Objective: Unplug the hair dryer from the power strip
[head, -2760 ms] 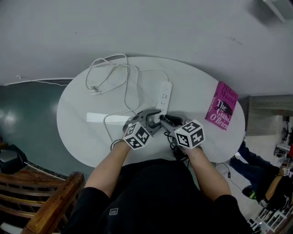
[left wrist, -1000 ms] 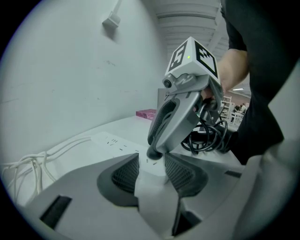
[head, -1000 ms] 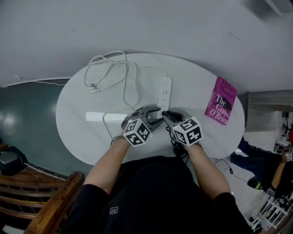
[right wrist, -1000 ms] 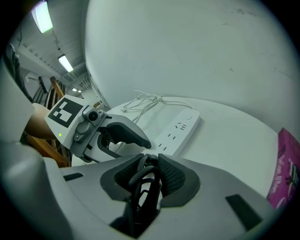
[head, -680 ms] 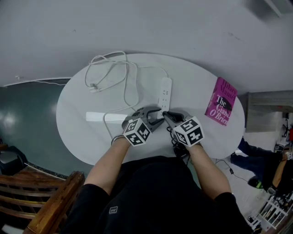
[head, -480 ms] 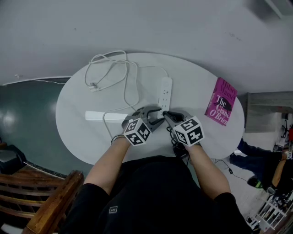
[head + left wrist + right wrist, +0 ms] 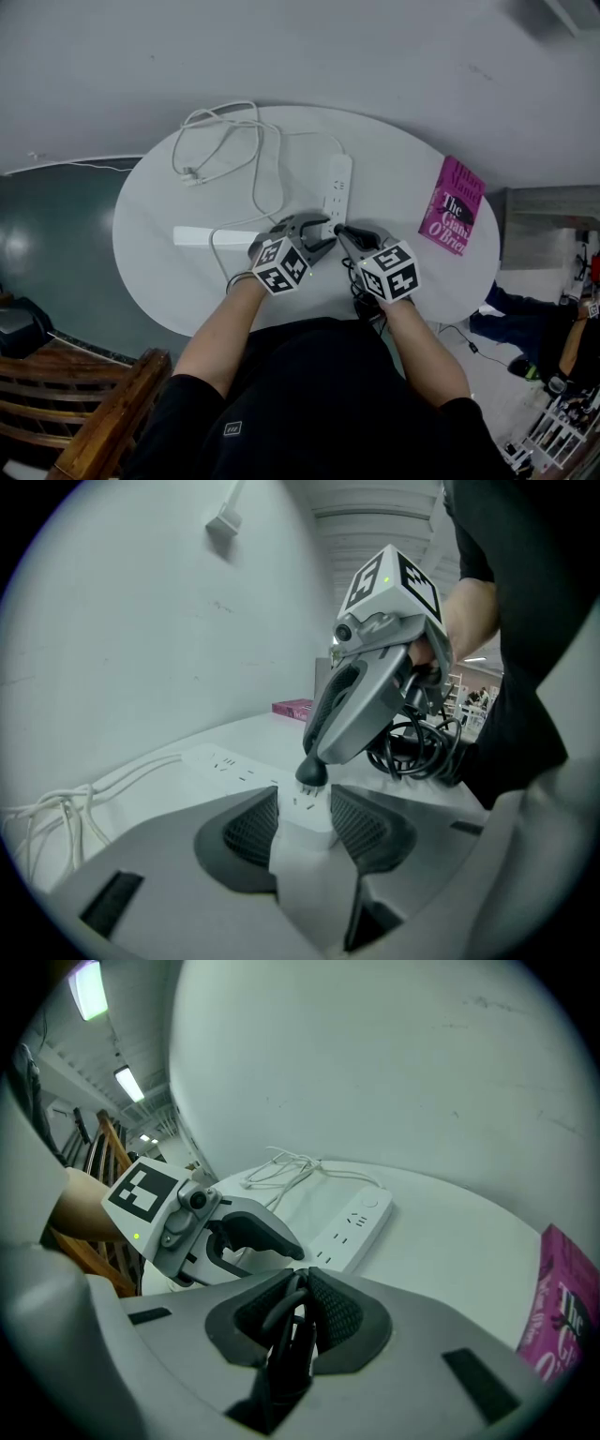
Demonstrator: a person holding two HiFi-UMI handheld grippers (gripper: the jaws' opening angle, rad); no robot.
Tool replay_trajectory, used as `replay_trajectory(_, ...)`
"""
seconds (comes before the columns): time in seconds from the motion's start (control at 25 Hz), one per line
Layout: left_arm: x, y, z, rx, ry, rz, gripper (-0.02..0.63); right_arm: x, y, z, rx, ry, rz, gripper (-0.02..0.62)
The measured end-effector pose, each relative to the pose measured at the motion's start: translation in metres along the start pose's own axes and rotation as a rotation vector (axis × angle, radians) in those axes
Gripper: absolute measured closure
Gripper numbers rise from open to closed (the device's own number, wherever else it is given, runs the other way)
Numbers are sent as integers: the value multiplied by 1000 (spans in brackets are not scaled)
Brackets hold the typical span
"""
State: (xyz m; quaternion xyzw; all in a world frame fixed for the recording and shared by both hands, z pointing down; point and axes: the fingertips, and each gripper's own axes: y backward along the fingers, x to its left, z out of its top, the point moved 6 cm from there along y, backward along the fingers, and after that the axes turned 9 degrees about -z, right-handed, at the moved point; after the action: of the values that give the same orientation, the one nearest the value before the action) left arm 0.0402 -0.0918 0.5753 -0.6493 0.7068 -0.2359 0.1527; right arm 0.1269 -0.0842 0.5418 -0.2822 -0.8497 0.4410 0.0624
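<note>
Bright, even light (fisheye-bent edges, dark corners).

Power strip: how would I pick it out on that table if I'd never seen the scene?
On the round white table, a long white bar lies near the middle: the power strip. Unlike the plain white slat to its left and the pink book at right, it has socket slots, and the left gripper clamps its near end.

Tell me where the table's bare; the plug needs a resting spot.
Bare: between power strip and pink book, and left of the white bar. Crowded: white cable at far left; black plug and cord by the strip's near end.
</note>
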Motion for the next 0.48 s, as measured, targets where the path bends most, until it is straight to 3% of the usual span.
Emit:
replay_trajectory(0.24, 0, 1, -1, -10, -5, 4, 436, 7, 21, 11, -85, -43, 50, 528)
replay_trajectory(0.48, 2, 2, 2, -10, 78, -3, 414, -23, 32, -1, -130, -165, -31, 526)
